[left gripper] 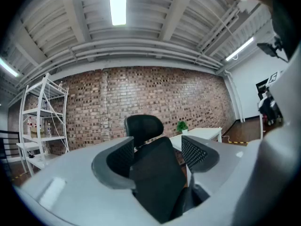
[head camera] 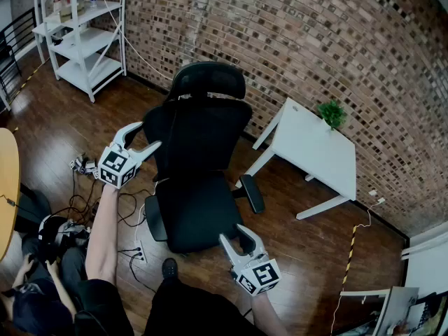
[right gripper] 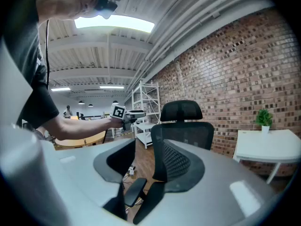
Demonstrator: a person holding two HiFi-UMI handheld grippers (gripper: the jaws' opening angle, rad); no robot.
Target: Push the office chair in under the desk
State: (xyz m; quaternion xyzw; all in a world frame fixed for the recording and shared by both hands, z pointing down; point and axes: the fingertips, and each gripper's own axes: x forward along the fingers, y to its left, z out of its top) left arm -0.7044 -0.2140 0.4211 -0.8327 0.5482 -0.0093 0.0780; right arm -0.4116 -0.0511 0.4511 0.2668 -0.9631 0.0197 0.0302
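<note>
A black office chair (head camera: 199, 159) stands on the wood floor with its back toward the brick wall. It sits left of the white desk (head camera: 318, 152) and apart from it. My left gripper (head camera: 148, 136) is at the left edge of the backrest (left gripper: 157, 173), its jaws closed on that edge; the headrest (left gripper: 144, 126) shows beyond. It also appears in the right gripper view as the left gripper (right gripper: 124, 113). My right gripper (head camera: 235, 234) hovers open at the seat's front right corner. Past its jaws the armrest (right gripper: 128, 192) and mesh backrest (right gripper: 181, 140) stand farther off.
A small potted plant (head camera: 332, 113) stands on the desk's far corner. A white shelf rack (head camera: 82, 33) is at the back left. Cables and a power strip (head camera: 136, 249) lie on the floor left of the chair. A round wooden table (head camera: 7, 187) edges in at left.
</note>
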